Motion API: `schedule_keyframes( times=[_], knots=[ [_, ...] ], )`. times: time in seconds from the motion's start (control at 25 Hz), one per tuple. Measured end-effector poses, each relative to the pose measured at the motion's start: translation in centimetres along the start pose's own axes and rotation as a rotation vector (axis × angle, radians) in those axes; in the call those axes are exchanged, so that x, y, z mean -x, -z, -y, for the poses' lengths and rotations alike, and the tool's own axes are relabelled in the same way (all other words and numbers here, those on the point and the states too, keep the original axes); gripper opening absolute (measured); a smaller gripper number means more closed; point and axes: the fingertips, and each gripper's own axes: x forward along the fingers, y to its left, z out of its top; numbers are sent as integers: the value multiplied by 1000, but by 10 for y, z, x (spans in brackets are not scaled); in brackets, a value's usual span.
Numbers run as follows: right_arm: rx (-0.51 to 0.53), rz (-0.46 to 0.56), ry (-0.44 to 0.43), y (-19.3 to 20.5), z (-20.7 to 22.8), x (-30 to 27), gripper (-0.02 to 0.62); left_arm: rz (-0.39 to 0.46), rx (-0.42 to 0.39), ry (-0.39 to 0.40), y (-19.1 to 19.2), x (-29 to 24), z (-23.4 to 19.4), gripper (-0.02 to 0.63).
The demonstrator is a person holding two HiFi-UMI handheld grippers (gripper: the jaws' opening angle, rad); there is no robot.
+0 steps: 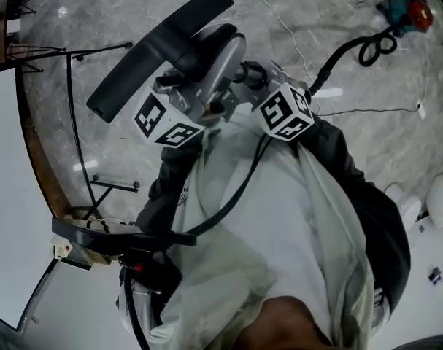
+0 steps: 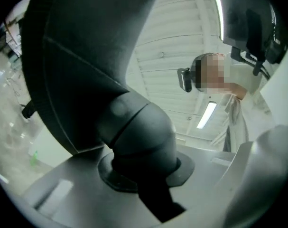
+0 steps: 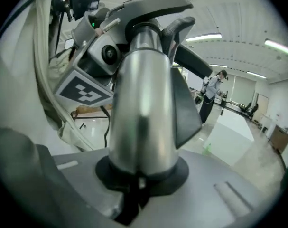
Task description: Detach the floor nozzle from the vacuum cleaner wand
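In the head view the black floor nozzle (image 1: pixel 159 49) is held up above the marble floor, slanting from lower left to upper right. Its dark neck joins the silver wand (image 1: pixel 222 60). My left gripper (image 1: pixel 199 93), with its marker cube, is shut on the nozzle's neck; the left gripper view shows the dark elbow joint (image 2: pixel 139 132) clamped between the jaws of that gripper (image 2: pixel 148 194), below the nozzle's broad underside (image 2: pixel 72 56). My right gripper (image 1: pixel 243 75) is shut on the silver wand (image 3: pixel 141 103), which rises straight out of its jaws (image 3: pixel 134 194).
A black hose loop (image 1: pixel 371 48) and a red and teal tool (image 1: pixel 407 9) lie on the floor at the upper right, with thin white cables nearby. Black stand legs (image 1: pixel 71 49) and a white table (image 1: pixel 2 195) are at the left. Another person (image 3: pixel 210 91) stands far off.
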Motion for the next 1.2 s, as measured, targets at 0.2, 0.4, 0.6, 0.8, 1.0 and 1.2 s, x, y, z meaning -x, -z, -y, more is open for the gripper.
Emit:
schedule_keyframes(
  times=[0.2, 0.4, 0.6, 0.8, 1.0, 1.2],
  knots=[
    [36, 32, -278, -2, -27, 8, 44, -59, -27, 347, 5, 5, 41, 80],
    [-18, 48, -222, -3, -20, 1, 44, -9, -1, 222, 2, 0, 20, 77],
    [-44, 7, 74, -6, 7, -16, 44, 16, 2, -68, -6, 5, -21, 77],
    [-13, 15, 46, -12, 2, -22, 43, 3, -4, -72, -10, 11, -23, 77],
    [43, 26, -134, -10, -15, -17, 44, -17, -40, 126, -8, 16, 3, 75],
    [36, 31, -216, -10, -25, -13, 46, -20, -43, 231, -6, 17, 16, 77]
  ],
)
